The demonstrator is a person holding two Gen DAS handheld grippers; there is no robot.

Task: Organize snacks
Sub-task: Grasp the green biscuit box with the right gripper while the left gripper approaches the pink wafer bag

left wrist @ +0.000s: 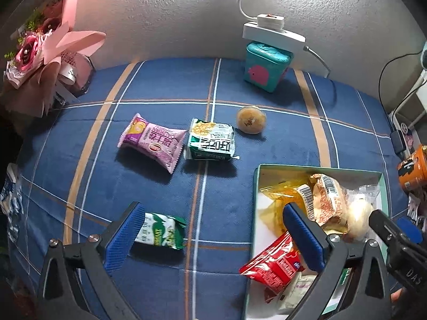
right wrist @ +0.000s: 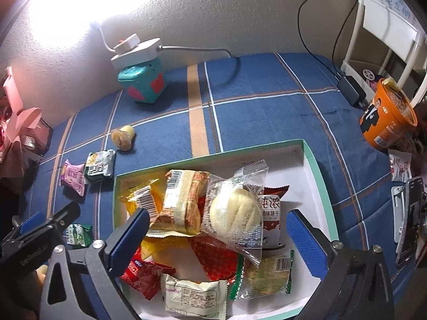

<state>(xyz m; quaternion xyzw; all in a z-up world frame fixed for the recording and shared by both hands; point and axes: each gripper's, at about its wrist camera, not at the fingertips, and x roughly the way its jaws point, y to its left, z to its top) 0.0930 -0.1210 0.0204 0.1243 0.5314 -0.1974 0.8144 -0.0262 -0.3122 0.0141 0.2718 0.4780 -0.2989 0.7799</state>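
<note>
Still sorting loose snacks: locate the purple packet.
Left wrist view, left of centre: purple packet lies on the blue cloth, beside the green-and-white packet.

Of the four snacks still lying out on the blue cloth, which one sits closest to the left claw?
The green-and-white packet, right beside the left claw's blue finger. The purple packet, dark green packet and round pastry lie farther off, toward the wall.

A shallow green-edged box (right wrist: 316, 165) with a white inside lies on the blue plaid cloth, heaped with packets: a clear-wrapped white bun (right wrist: 234, 213) on top, a beige barcoded packet (right wrist: 184, 200) beside it, red wrappers (right wrist: 149, 272) beneath. Outside it, to the left, lie a purple packet (left wrist: 152, 141), a green-and-white packet (left wrist: 212, 140), a round wrapped pastry (left wrist: 250, 120) and a small green packet (left wrist: 162, 230).
</note>
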